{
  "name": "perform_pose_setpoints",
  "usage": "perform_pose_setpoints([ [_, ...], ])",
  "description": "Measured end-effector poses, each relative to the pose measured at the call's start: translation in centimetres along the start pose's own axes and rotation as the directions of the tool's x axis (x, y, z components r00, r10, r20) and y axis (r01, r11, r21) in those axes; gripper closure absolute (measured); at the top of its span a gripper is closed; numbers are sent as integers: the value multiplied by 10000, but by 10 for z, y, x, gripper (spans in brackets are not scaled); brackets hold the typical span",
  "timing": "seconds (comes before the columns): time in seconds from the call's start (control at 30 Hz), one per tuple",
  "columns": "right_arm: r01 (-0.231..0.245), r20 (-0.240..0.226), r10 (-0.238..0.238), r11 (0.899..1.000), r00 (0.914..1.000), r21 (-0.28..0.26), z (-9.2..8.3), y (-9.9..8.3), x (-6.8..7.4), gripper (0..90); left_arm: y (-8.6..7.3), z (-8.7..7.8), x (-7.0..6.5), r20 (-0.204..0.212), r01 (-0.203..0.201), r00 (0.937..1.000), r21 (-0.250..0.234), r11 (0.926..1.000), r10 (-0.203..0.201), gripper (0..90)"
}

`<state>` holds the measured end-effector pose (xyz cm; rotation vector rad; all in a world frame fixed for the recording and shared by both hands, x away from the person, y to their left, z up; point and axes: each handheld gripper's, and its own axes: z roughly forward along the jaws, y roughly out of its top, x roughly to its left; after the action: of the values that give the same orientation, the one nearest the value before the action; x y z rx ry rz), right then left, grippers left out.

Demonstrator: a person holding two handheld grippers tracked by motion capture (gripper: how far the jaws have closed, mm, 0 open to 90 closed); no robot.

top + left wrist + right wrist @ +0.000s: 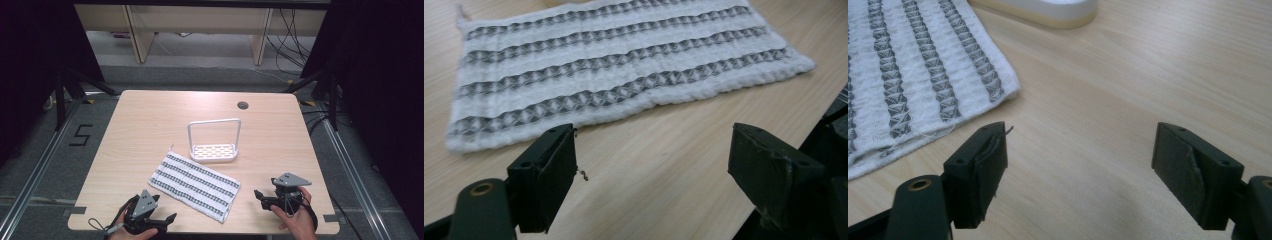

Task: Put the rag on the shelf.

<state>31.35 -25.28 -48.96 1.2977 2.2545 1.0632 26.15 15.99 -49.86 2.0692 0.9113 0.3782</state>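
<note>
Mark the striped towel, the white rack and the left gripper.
striped towel [195, 185], high view, middle of the cloth.
white rack [214, 152], high view, perforated base tray under the wire frame.
left gripper [651, 172], left gripper view, gap midway between its open jaws.

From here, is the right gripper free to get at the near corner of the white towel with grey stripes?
Probably yes. The right gripper is open, and bare wooden table lies between its jaws and the white towel with grey stripes; nothing stands between them.
</note>
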Motion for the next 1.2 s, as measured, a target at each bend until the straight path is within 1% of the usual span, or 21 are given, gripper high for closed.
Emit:
perform_pose_setpoints([
  [0.03,346,-125,-348,9993,9993,-144,2,1,-3,254,1,1,-2,2,-124,9999,106,9999,124,191],
  [0.1,498,-187,-500,9987,9986,-118,3,3,-2,262,2,3,-3,135,-104,9999,76,9999,103,202],
  [0.17,581,-305,-586,9981,9978,-181,4,5,0,271,6,6,-8,242,-255,9994,219,9994,249,206],
  [0.3,572,-358,-577,9982,9977,-155,4,8,3,307,8,10,-14,490,-51,9988,-62,10000,54,207],
  [0.33,658,-494,-665,9977,9966,-157,5,11,4,322,11,12,-17,580,-208,9981,57,9998,205,209],
  [0.4,844,-476,-856,9961,9952,-272,7,12,4,334,12,15,-20,600,-142,9981,15,9999,141,211],
  [0.43,835,-550,-839,9965,9950,-94,9,15,7,350,14,18,-22,609,-380,9975,213,9991,367,213],
  [0.47,556,-569,-555,9985,9968,5,9,15,11,360,15,23,-27,860,-226,9961,86,9997,218,214],
  [0.5,976,-605,-979,9952,9934,-87,12,17,10,370,16,24,-28,825,-463,9956,236,9986,443,215],
  [0.57,1078,-687,-1075,9942,9918,7,13,18,12,383,20,29,-34,967,-949,9911,329,9949,913,217],
  [0.63,1141,-741,-1137,9935,9908,18,16,20,13,400,22,34,-41,1168,-787,9903,228,9966,756,220],
  [0.67,1336,-740,-1333,9910,9883,-8,17,20,12,404,24,36,-43,1146,-1057,9882,296,9940,1017,220],
  [0.7,1100,-814,-1089,9939,9907,91,18,21,14,411,25,39,-46,1204,-1172,9863,291,9927,1129,220],
  [0.73,1193,-831,-1187,9929,9894,23,20,23,13,422,27,40,-47,1242,-1302,9842,280,9911,1258,221],
  [0.83,1615,-854,-1614,9869,9832,-52,26,26,12,437,30,46,-53,1412,-1188,9833,176,9928,1151,224],
  [0.87,1389,-958,-1374,9903,9859,88,26,27,15,442,31,46,-54,1436,-1264,9821,250,9917,1216,224],
  [0.9,1684,-936,-1678,9857,9814,-15,28,28,14,447,32,47,-54,1515,-1222,9814,216,9923,1175,224],
  [0.93,1463,-1016,-1440,9891,9843,158,28,29,16,450,33,49,-54,1443,-1067,9843,270,9939,1018,225],
  [1.0,1607,-1008,-1591,9870,9821,72,31,31,16,457,36,51,-55,1613,-1289,9795,404,9908,1208,228],
  [1.13,1771,-1073,-1743,9840,9788,172,35,34,18,469,38,55,-59,1529,-1359,9796,264,9904,1303,235],
  [1.2,1829,-1127,-1783,9826,9775,315,40,36,20,479,41,60,-65,1618,-1574,9751,221,9873,1518,238],
])
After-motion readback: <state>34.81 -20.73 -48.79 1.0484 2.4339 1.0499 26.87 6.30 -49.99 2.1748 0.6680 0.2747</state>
